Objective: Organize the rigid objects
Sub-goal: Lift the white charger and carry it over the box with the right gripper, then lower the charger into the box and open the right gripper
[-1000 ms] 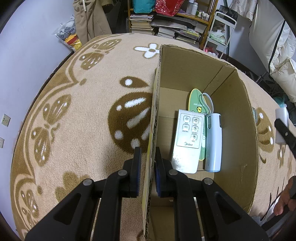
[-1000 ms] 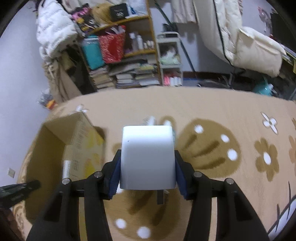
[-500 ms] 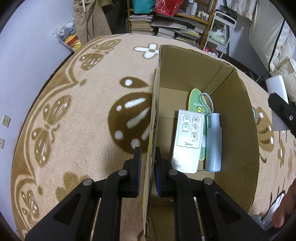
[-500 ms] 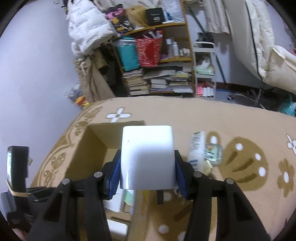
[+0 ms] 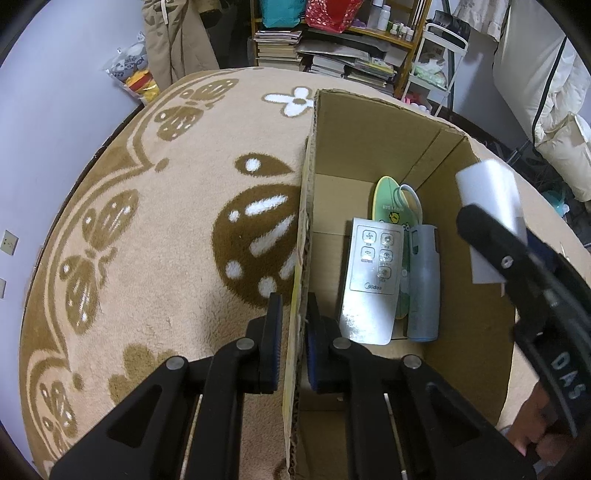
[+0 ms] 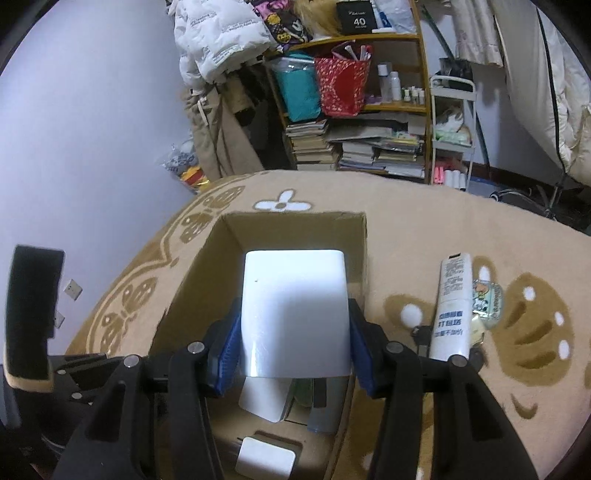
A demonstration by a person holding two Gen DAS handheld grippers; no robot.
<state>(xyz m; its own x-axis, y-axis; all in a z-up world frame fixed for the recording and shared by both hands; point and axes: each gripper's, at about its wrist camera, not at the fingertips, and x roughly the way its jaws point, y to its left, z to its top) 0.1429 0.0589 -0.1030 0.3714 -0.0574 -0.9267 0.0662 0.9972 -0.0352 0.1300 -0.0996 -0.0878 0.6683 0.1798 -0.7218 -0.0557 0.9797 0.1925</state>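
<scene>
1. A white block (image 6: 293, 314) with rounded corners is clamped between the blue pads of the right gripper (image 6: 294, 339), held above the open cardboard box (image 6: 192, 291); no writing shows on its face.
2. The left gripper (image 5: 292, 345) is closed on the box's left wall (image 5: 301, 258), one pad outside and one inside.
3. On the box floor lies a silver-white remote (image 5: 373, 280) printed "Midea", with five round button icons.
4. Beside it, toward the right wall, lies a pale blue cylinder (image 5: 424, 284), and partly under both a green oval item (image 5: 389, 199) reading "HAPPY DAY".
5. At the near end of the box floor, the right wrist view shows a white charger-like plug (image 6: 266, 458).
6. The box stands on a beige carpet (image 5: 166, 221) with brown butterfly and flower patterns.
7. On the carpet just right of the box lies a white tube (image 6: 453, 306) with blue Chinese print, too small to read, and a small cartoon pouch (image 6: 487, 301) touching it.
8. On the shelf (image 6: 369, 37) behind, a black box (image 6: 356, 16) reads "40".
</scene>
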